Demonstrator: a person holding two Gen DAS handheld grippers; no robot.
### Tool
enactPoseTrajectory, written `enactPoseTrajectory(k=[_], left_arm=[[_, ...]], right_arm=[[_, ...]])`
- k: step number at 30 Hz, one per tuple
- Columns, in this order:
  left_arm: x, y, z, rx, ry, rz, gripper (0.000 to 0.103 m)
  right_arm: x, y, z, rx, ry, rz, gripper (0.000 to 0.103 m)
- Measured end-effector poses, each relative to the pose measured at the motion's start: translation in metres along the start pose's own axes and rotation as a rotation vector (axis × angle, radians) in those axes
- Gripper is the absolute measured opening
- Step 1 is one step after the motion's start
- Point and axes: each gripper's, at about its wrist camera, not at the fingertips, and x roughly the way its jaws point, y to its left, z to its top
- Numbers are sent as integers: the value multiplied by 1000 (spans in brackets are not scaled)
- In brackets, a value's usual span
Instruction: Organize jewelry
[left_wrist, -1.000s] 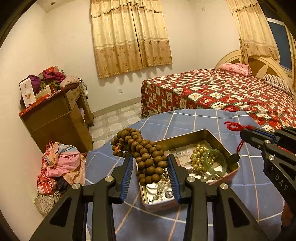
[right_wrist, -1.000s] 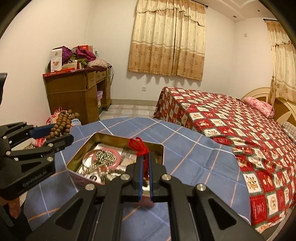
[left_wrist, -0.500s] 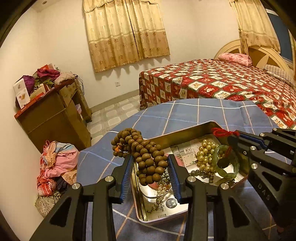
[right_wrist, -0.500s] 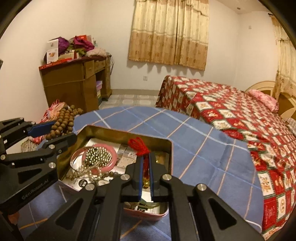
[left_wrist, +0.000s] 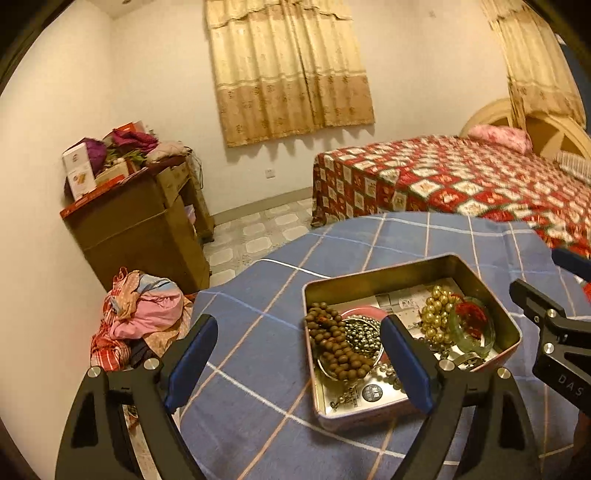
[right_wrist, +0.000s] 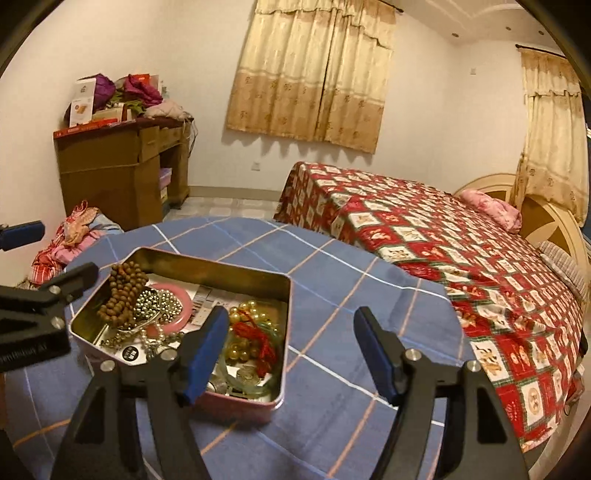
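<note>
A metal tin (left_wrist: 384, 275) (right_wrist: 221, 264) stands on the blue checked tablecloth (left_wrist: 258, 369) (right_wrist: 351, 369). The brown wooden bead string (left_wrist: 332, 343) (right_wrist: 123, 291) lies in its left end beside silver beads (left_wrist: 360, 332) (right_wrist: 159, 302) and a pink bangle (right_wrist: 184, 306). Gold beads (left_wrist: 436, 314) (right_wrist: 240, 347), a red cord (left_wrist: 469, 314) (right_wrist: 258, 336) and a green bangle (left_wrist: 476, 343) lie in the right end. My left gripper (left_wrist: 299, 360) is open and empty, above the table left of the tin. My right gripper (right_wrist: 291, 354) is open and empty at the tin's near right corner.
A bed with a red patterned cover (left_wrist: 461, 181) (right_wrist: 443, 251) stands behind the table. A wooden desk with clutter (left_wrist: 140, 210) (right_wrist: 118, 158) is at the left wall, and a pile of clothes (left_wrist: 136, 317) (right_wrist: 74, 236) lies on the floor.
My left gripper opened and let the wooden bead string drop into the tin. My right gripper opened and released the red cord into the tin. Both drew back.
</note>
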Motion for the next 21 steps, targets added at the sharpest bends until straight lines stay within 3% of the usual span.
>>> enactPoseTrajectory(k=[21], left_arm=[[-28,22,1,-20,-38,35,90]], right_arm=[[-20,-5,10,31,-54,-1,77]])
